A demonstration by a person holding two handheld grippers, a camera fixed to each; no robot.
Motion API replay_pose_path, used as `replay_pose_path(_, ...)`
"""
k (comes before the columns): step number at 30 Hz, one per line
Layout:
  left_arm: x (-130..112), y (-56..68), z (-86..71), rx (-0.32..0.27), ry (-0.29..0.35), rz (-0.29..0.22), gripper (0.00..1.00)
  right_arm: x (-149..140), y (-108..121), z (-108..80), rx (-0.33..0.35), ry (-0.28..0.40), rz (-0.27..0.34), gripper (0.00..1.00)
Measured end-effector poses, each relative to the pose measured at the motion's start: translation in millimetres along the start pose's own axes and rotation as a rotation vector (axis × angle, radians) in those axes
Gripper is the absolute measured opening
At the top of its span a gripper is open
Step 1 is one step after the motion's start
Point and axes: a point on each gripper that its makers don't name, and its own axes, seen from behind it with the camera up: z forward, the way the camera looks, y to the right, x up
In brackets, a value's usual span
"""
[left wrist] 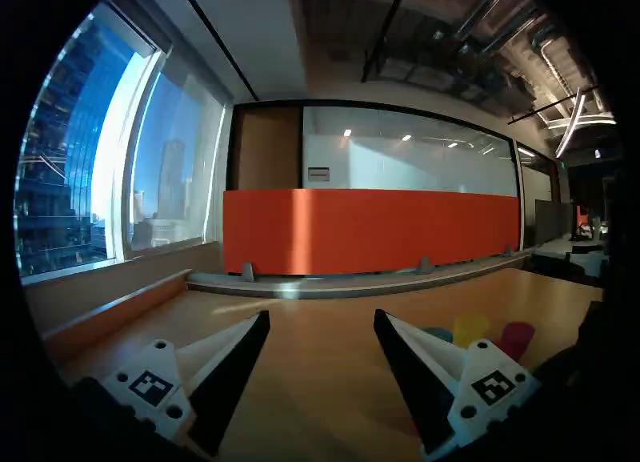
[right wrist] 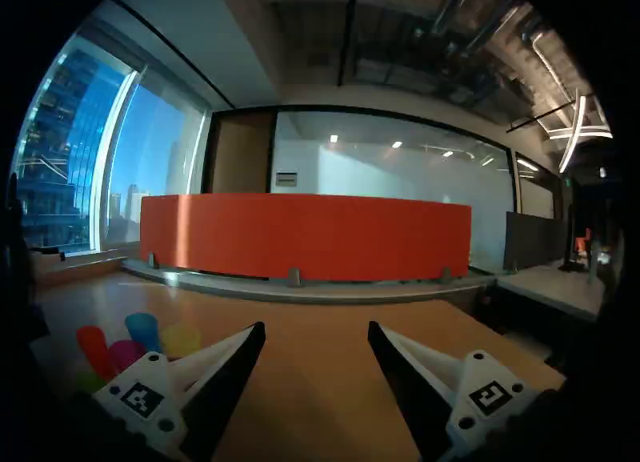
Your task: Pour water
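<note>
Over a wooden table (left wrist: 320, 366) my left gripper (left wrist: 322, 326) stands open, nothing between its fingers. Behind its right finger (left wrist: 416, 366) stand several coloured cups: a yellow cup (left wrist: 470, 327), a red cup (left wrist: 517, 338) and a blue cup (left wrist: 438, 333), partly hidden. My right gripper (right wrist: 316, 334) is open too and holds nothing. Left of its left finger (right wrist: 216, 374) the same cluster shows: a blue cup (right wrist: 144, 331), a yellow cup (right wrist: 181, 338), a magenta cup (right wrist: 126, 353) and a red cup (right wrist: 94, 350). I cannot tell whether any cup holds water.
An orange partition (left wrist: 368, 230) on a grey rail (left wrist: 352, 284) closes the table's far edge. Large windows (left wrist: 96, 166) lie to the left above a wooden ledge (left wrist: 112, 310). More desks (right wrist: 552, 290) stand to the right.
</note>
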Motion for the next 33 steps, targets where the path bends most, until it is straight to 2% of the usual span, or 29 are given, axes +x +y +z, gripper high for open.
replay_pose_path(8, 48.1, -3.2, 3.8, -0.015, 0.003, -0.001, 0.96, 47.2, -5.7, 0.0, 0.015, 0.002, -0.022, 0.99)
replay_pose_path(17, 75.5, -10.1, 11.0, -0.036, -0.036, -0.044, 0.97, 91.7, -9.9, -2.9, 0.037, -0.005, 0.009, 0.99)
replay_pose_path(26, 107.4, -4.6, 16.1, -0.099, -0.042, -0.013, 0.96, 123.8, -5.9, -2.0, 0.038, -0.005, 0.017, 0.99)
replay_pose_path(33, 125.0, 2.6, 17.3, -0.145, -0.038, 0.019, 0.96, 133.0, -14.6, -3.7, 0.069, 0.002, 0.008, 0.99)
